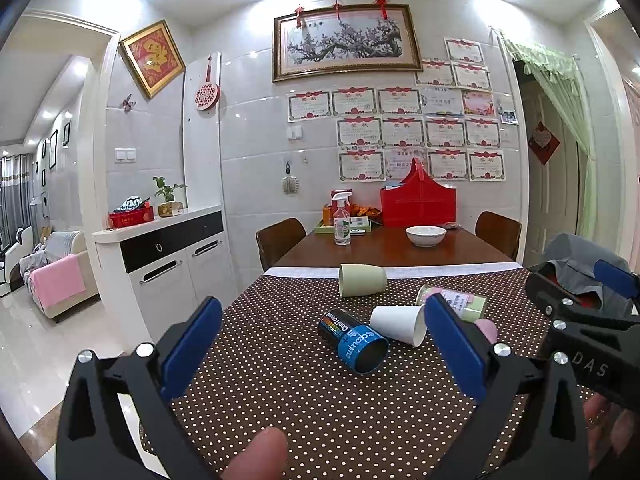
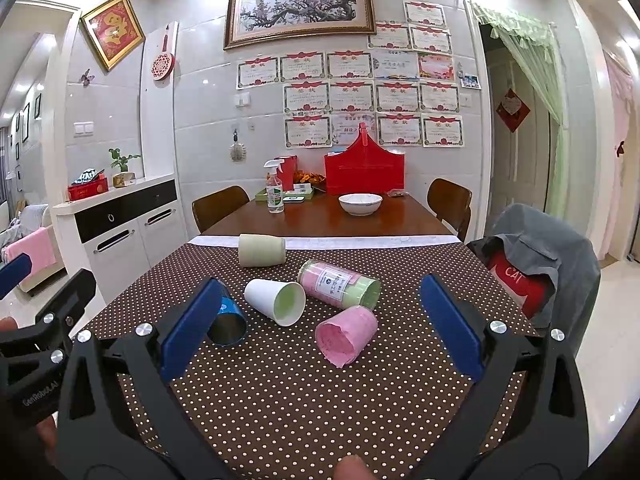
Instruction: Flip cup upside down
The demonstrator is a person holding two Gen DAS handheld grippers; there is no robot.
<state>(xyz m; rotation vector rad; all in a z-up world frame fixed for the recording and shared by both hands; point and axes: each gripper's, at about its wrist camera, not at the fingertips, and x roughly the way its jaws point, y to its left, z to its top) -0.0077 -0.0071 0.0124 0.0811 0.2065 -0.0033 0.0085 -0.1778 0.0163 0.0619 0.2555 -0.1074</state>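
Note:
Several cups lie on their sides on the brown polka-dot cloth [image 2: 280, 380]. A white cup [image 2: 276, 301] [image 1: 398, 323] with a green inside lies in the middle. A blue-and-black cup [image 1: 354, 340] [image 2: 226, 322] lies left of it. A crumpled pink cup [image 2: 346, 334] lies to the right, mostly hidden in the left wrist view. A pale green cup [image 2: 262, 251] [image 1: 362, 280] lies farther back. My left gripper [image 1: 320, 346] is open and empty, short of the blue cup. My right gripper [image 2: 316, 326] is open and empty, short of the white and pink cups.
A clear jar with pink and green contents [image 2: 340, 285] lies behind the pink cup. Farther back on the wooden table stand a white bowl [image 2: 360, 204], a spray bottle [image 2: 275, 191] and a red box [image 2: 364, 172]. A chair with a grey jacket [image 2: 544, 252] stands at the right.

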